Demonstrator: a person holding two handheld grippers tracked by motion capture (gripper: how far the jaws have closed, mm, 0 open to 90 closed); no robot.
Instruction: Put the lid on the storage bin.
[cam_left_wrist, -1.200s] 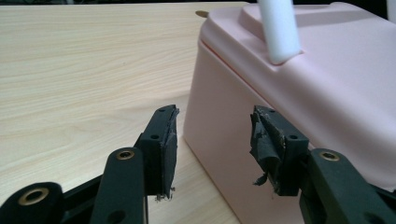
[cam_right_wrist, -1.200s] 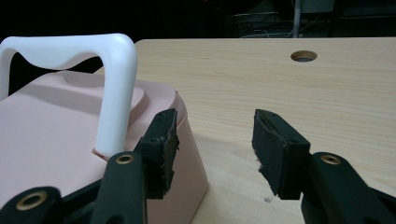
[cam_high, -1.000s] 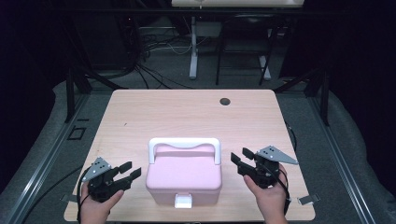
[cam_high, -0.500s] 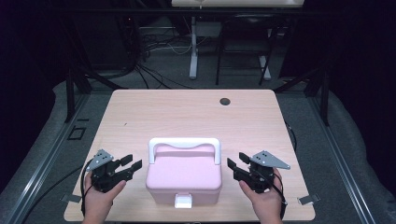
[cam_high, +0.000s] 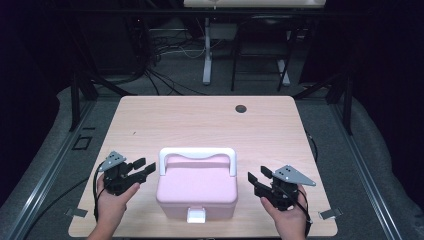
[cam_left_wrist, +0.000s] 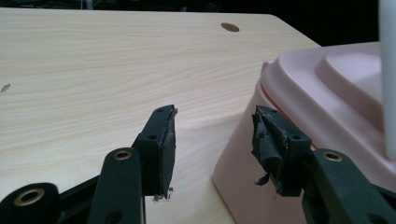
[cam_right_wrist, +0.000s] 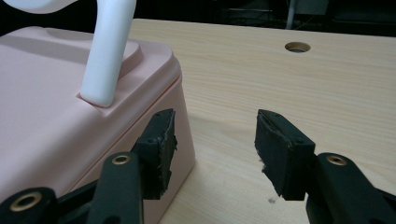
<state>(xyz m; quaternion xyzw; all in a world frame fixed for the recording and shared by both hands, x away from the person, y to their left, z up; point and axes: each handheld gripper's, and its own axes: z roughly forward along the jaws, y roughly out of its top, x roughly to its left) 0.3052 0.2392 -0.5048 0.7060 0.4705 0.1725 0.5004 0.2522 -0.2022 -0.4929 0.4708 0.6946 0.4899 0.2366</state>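
Note:
A pink lidded box (cam_high: 196, 187) with an upright white handle (cam_high: 197, 153) and a white front latch (cam_high: 196, 215) sits near the table's front edge. My left gripper (cam_high: 141, 166) is just off the box's left side, open, with nothing between its jaws. In the left gripper view its gripper (cam_left_wrist: 212, 140) points at the box's rounded corner (cam_left_wrist: 243, 158). My right gripper (cam_high: 258, 177) is just off the box's right side, open and empty. In the right gripper view the gripper (cam_right_wrist: 212, 144) has its left jaw close against the box wall (cam_right_wrist: 70, 135), beside the handle post (cam_right_wrist: 108, 51).
The light wooden table (cam_high: 200, 125) stretches beyond the box, with a small round hole (cam_high: 241, 108) near its far edge. Dark floor, cables and table legs lie past the far edge. A hand (cam_high: 111, 207) holds each gripper at the front edge.
Both grippers have shifted slightly toward the front edge and stayed open beside the box. The box has not moved.

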